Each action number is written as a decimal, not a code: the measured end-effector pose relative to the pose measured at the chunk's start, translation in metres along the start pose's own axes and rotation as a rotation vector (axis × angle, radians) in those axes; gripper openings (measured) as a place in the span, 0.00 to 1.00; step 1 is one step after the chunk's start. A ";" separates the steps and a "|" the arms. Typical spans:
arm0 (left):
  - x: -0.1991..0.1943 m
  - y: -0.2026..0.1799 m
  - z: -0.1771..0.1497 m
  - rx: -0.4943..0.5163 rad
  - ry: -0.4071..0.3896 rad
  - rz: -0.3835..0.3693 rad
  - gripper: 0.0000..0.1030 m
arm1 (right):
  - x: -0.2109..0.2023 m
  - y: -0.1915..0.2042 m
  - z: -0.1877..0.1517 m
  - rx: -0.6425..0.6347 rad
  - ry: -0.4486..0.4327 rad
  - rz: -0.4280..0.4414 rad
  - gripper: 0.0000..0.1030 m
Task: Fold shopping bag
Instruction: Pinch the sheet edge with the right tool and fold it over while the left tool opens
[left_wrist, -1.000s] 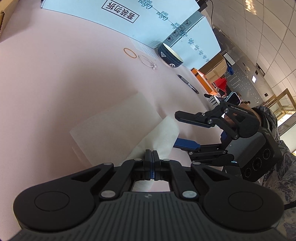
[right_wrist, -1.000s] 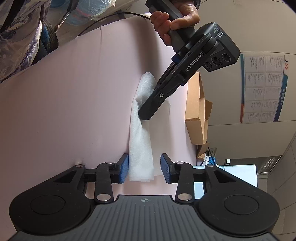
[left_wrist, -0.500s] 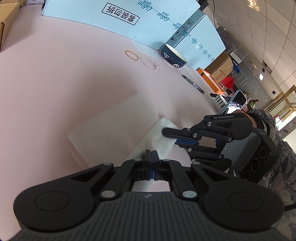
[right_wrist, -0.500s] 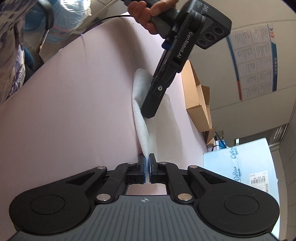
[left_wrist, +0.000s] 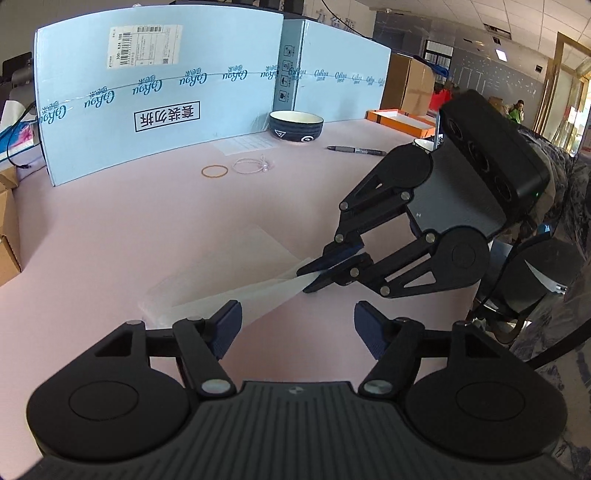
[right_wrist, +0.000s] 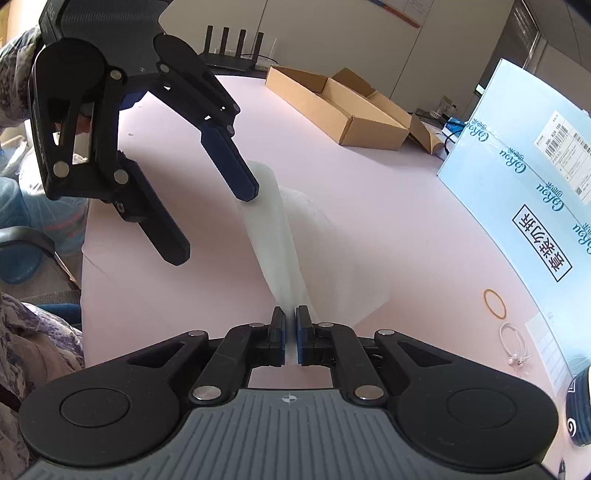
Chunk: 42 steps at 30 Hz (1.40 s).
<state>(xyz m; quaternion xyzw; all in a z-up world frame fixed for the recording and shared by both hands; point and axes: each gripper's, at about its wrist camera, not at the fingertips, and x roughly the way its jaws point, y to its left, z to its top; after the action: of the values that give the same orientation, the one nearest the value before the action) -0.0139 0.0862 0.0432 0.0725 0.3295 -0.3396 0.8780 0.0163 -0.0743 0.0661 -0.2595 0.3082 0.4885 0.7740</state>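
Note:
The white translucent shopping bag (left_wrist: 236, 273) lies partly folded on the pink table (left_wrist: 110, 221). My right gripper (right_wrist: 290, 326) is shut on one end of the bag (right_wrist: 273, 236) and lifts a folded strip of it off the table. In the left wrist view the right gripper (left_wrist: 314, 275) pinches that strip's end. My left gripper (left_wrist: 297, 325) is open and empty, its fingers on either side of the strip's other end. In the right wrist view the left gripper (right_wrist: 218, 225) hovers open above the bag's far end.
A large light-blue carton (left_wrist: 159, 96) stands at the back of the table. A dark bowl (left_wrist: 295, 125), a marker pen (left_wrist: 356, 150), a rubber band (left_wrist: 214, 171) and a hair tie (left_wrist: 253, 165) lie near it. An open cardboard box (right_wrist: 343, 107) sits at the far edge.
My left gripper has opened and let go of the bag. My right gripper closed on the bag's end and now holds the strip up. Both cameras have swung to new angles.

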 end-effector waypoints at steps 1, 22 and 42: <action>0.000 0.000 0.000 0.021 -0.002 0.006 0.63 | -0.001 -0.001 -0.001 0.015 0.000 0.014 0.06; 0.012 0.036 -0.001 -0.021 0.156 -0.034 0.15 | 0.008 -0.091 -0.026 0.613 -0.084 0.367 0.06; -0.022 0.039 0.021 0.047 0.018 -0.017 0.83 | 0.006 -0.109 -0.036 0.778 -0.058 0.483 0.06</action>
<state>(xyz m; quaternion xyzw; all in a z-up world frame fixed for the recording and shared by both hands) 0.0100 0.1201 0.0689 0.0934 0.3297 -0.3541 0.8702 0.1101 -0.1381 0.0482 0.1435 0.4988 0.5098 0.6861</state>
